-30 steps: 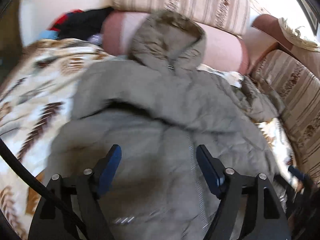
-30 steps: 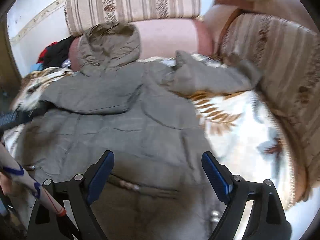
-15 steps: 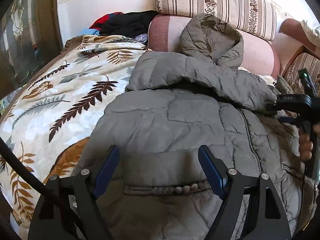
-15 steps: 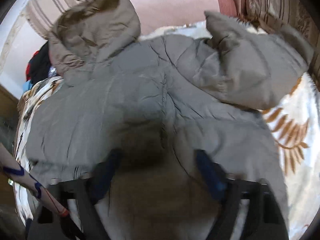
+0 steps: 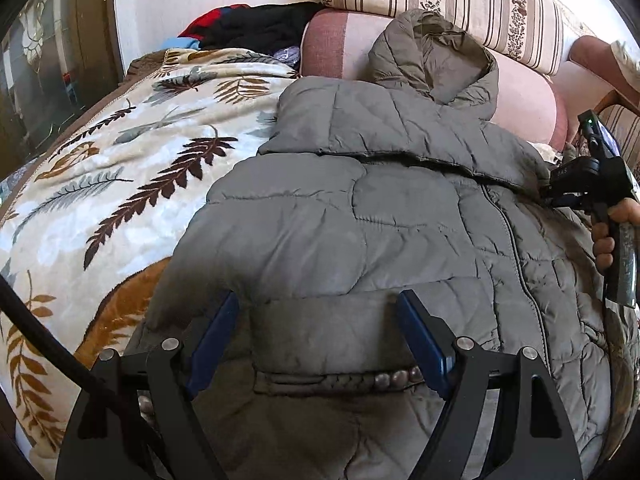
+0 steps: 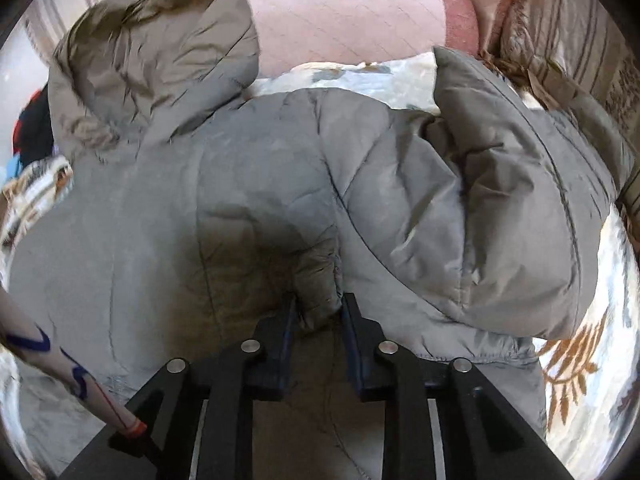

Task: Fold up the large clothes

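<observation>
Jacket: your grey quilted hooded jacket [image 5: 400,232] lies front-up on the leaf-print blanket [image 5: 120,200], with its hood [image 5: 432,60] propped against the pink bolster [image 5: 332,44] at the far end.
Near sleeve: one sleeve [image 5: 360,128] is already laid across the chest, just below the hood.
Far sleeve: the other sleeve [image 6: 520,208] sticks out from the jacket's right edge, bunched and doubled over, toward the striped cushion [image 6: 580,40].
Left gripper: your left gripper [image 5: 316,344] hangs over the lower front of the jacket with its jaws wide apart, holding nothing; whether the blue pads touch the cloth cannot be told.
Right gripper: your right gripper [image 6: 318,312] has its jaws drawn close together, pinching a small ridge of jacket fabric near the root of the far sleeve.
Risk, thin grip: the pinch looks like the outer shell only, so the slick, puffy cloth may slide out once you pull.
Risk, dragging: with the left gripper not pinning anything, a pull on the right may shift the whole jacket across the blanket and undo the sleeve already folded.
Risk, bulk: the far sleeve is crumpled, so laying it over as it is would probably give a lumpy, springy fold.
Side clutter: dark clothes [image 5: 256,28] are piled beyond the jacket's left shoulder, well apart from it.
</observation>
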